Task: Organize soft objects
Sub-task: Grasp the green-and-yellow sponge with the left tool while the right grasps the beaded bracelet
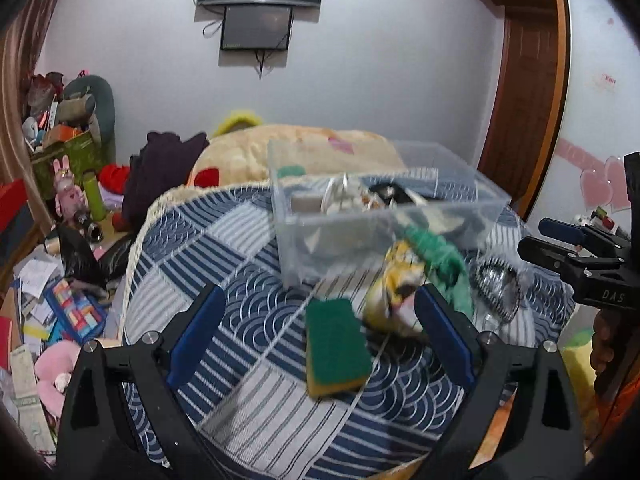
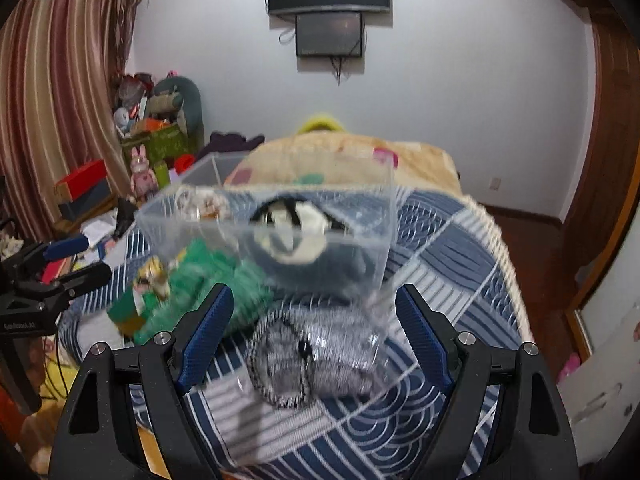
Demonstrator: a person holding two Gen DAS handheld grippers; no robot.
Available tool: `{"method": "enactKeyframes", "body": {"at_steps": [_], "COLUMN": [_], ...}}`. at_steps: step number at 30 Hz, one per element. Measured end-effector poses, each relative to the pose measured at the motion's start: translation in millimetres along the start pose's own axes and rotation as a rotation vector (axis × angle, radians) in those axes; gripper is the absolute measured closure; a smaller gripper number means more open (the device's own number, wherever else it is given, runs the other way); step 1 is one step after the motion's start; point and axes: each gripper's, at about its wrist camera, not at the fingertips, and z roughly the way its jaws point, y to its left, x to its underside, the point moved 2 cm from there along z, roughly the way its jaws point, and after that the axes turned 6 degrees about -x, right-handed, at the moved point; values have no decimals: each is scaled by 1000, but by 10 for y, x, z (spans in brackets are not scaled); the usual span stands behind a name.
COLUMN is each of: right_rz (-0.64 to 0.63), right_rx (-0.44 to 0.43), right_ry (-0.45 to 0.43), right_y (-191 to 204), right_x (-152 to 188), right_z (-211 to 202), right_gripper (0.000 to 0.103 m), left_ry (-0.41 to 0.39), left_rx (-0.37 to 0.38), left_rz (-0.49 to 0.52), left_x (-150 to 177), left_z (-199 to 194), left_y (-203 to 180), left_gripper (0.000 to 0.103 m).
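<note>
A clear plastic box [image 1: 384,216] stands on the blue patterned bed [image 1: 256,408] and holds soft items. A green and yellow sponge [image 1: 336,346] lies in front of it, between the fingers of my open, empty left gripper [image 1: 320,340]. A yellow plush [image 1: 398,292] and a green knitted cloth [image 1: 444,264] lie to its right. A grey knitted item [image 2: 308,352] lies between the fingers of my open, empty right gripper [image 2: 314,334], below the box [image 2: 280,232]. The green cloth [image 2: 208,284] lies to its left. The right gripper shows in the left wrist view [image 1: 560,244].
A beige blanket [image 1: 304,148] is heaped behind the box. Clutter, toys and boxes [image 1: 68,216] crowd the floor at the left. A wooden door [image 1: 528,92] stands at the right. Screens [image 2: 328,0] hang on the far wall.
</note>
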Motion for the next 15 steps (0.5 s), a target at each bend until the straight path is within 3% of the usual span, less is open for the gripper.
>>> {"method": "enactKeyframes", "body": {"at_steps": [1, 3, 7, 15], "right_rz": [5, 15, 44, 0], "right_rx": [-1, -13, -32, 29], "right_ry": [8, 32, 76, 83], "right_y": [-1, -16, -42, -28], "right_x": [29, 117, 282, 357], "right_z": [11, 36, 62, 60], "right_gripper": [25, 41, 59, 86], "left_ry": [8, 22, 47, 89], "left_rx": [-4, -11, -1, 28], "left_rz": [1, 1, -10, 0], "left_x": [50, 132, 245, 344], "left_z": [16, 43, 94, 231], "left_y": [-4, -3, -7, -83], "left_gripper": [6, 7, 7, 29]}}
